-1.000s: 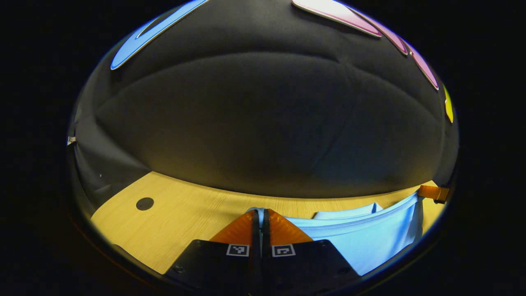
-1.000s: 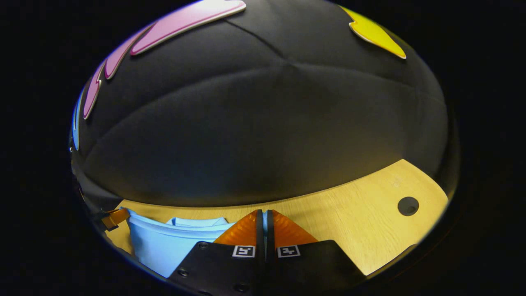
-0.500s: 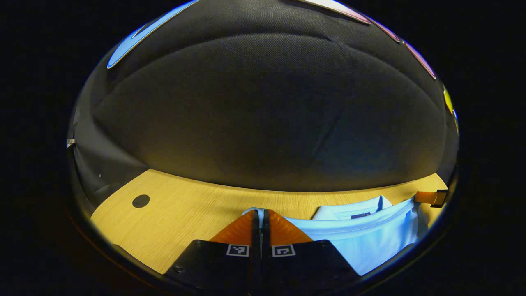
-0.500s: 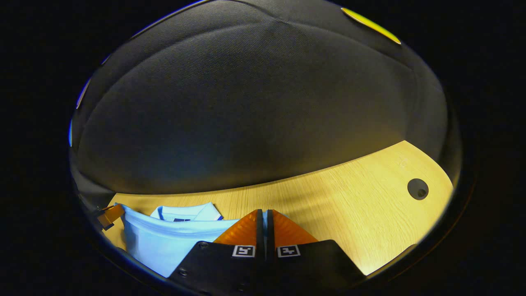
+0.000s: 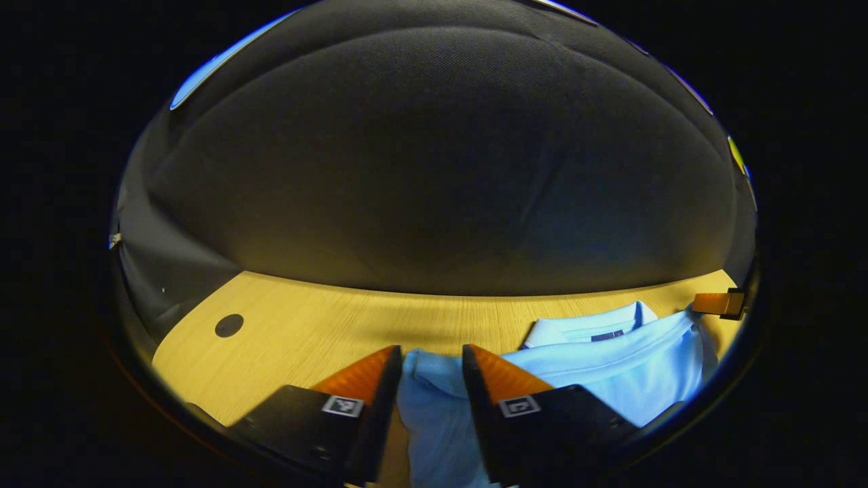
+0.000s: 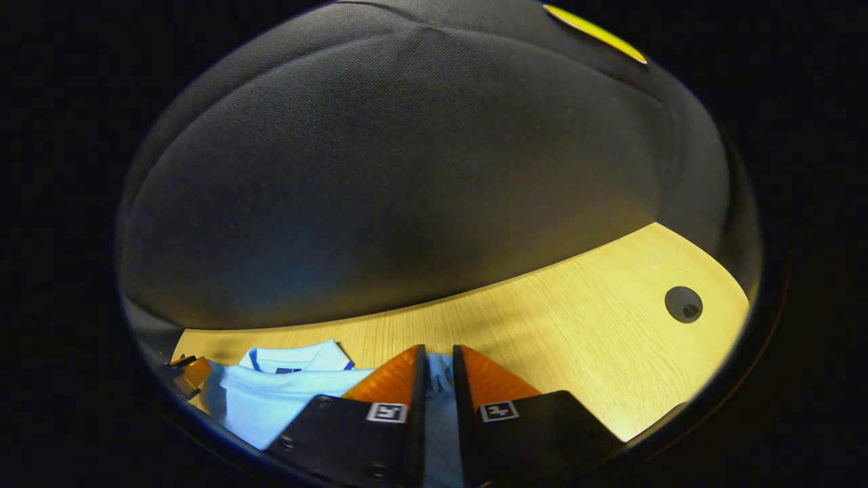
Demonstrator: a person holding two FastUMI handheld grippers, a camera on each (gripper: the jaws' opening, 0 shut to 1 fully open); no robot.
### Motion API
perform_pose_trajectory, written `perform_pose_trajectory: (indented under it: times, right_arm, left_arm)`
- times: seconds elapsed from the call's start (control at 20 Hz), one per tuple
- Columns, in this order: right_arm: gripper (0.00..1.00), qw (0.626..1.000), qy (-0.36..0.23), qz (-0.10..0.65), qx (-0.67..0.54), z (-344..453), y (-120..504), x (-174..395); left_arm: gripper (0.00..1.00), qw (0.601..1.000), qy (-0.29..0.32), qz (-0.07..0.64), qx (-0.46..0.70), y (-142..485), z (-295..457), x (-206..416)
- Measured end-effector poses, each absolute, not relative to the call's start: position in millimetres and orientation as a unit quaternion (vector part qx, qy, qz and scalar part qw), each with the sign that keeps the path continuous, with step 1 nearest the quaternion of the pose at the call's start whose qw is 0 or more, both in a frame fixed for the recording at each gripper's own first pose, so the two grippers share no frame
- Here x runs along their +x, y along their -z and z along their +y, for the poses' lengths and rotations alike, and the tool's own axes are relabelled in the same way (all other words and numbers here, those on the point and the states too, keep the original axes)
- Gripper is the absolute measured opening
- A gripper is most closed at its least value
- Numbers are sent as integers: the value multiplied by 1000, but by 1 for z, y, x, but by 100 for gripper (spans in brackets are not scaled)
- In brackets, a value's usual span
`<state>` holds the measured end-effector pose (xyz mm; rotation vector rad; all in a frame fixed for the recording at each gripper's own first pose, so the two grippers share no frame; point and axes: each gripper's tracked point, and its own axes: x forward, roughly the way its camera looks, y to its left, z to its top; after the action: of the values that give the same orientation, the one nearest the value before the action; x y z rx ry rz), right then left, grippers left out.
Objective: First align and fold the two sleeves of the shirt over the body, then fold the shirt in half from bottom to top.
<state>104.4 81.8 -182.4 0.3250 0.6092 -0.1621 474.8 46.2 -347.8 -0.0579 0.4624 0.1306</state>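
Jaws on your left gripper [image 5: 429, 359] stand wide apart over the shirt [image 5: 610, 369]; your right gripper [image 6: 434, 362] is only narrowly parted, cloth between. Shirt lies folded on the counter [image 5: 305, 332]. Lifting away unevenly could snag the hem and undo the fold.

Both views skim low, sharing the shirt [image 5: 610, 366].

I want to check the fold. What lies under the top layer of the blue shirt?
Under the top layer of the shirt, the collar sticks out at the far edge, with a dark label inside it. The wooden table lies beneath. The sleeves and the rest of the lower layer are covered.
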Motion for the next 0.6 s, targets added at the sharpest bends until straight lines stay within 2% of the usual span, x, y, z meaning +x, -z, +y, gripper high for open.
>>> perform_pose_trajectory:
  times: [0.05, 0.1, 0.15, 0.2, 0.25, 0.35, 0.6]
  right_arm:
    - [39, 939, 81, 299, 151, 81, 184, 103]
    - [48, 941, 77, 296, 143, 81, 180, 102]
    - [80, 944, 70, 293, 136, 81, 175, 100]
    - [77, 946, 64, 289, 131, 83, 169, 98]
    - [84, 949, 60, 282, 128, 85, 161, 94]
    - [84, 955, 56, 263, 128, 86, 137, 82]
    - [84, 969, 35, 211, 120, 89, 51, 16]
  left_arm:
    - [70, 970, -63, 232, -30, 348, 46, 475]
    - [84, 969, -62, 236, -31, 349, 47, 471]
    - [86, 969, -64, 238, -30, 348, 46, 468]
    - [87, 968, -71, 238, -28, 344, 49, 466]
    - [89, 969, -74, 234, -31, 338, 50, 462]
    - [90, 974, -70, 210, -44, 316, 44, 453]
    - [90, 986, -46, 156, -36, 243, 32, 391]
